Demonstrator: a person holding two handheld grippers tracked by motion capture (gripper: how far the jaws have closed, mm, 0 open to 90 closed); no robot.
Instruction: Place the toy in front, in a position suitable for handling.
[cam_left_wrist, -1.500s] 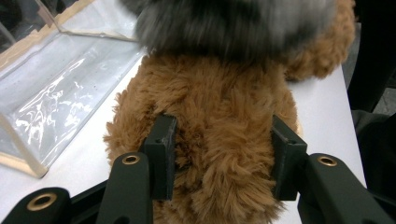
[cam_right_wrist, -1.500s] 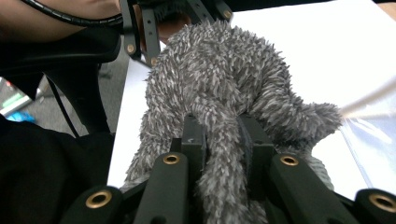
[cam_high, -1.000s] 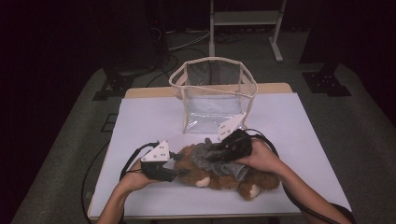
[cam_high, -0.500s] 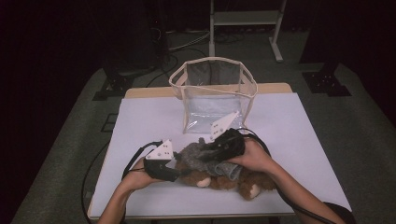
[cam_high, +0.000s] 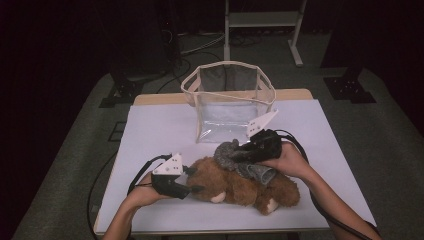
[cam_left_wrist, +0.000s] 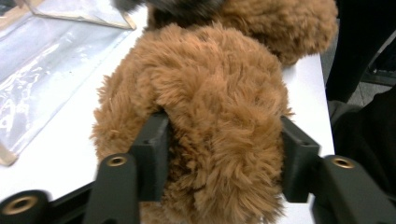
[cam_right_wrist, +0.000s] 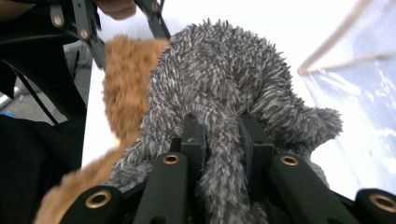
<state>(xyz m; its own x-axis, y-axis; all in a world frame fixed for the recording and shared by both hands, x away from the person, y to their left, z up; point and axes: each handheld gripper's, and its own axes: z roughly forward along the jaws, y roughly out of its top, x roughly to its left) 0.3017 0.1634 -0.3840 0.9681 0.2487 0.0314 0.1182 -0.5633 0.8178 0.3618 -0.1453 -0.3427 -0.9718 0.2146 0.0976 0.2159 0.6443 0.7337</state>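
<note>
High view has my right gripper clamping the shaggy grey plush toy just before the clear plastic bag, left gripper loosening around the fluffy brown teddy bear; next, lift it bagward.

The table is viewed from above, facing forward; the brown plush toy is seen close up from both gripper views
</note>
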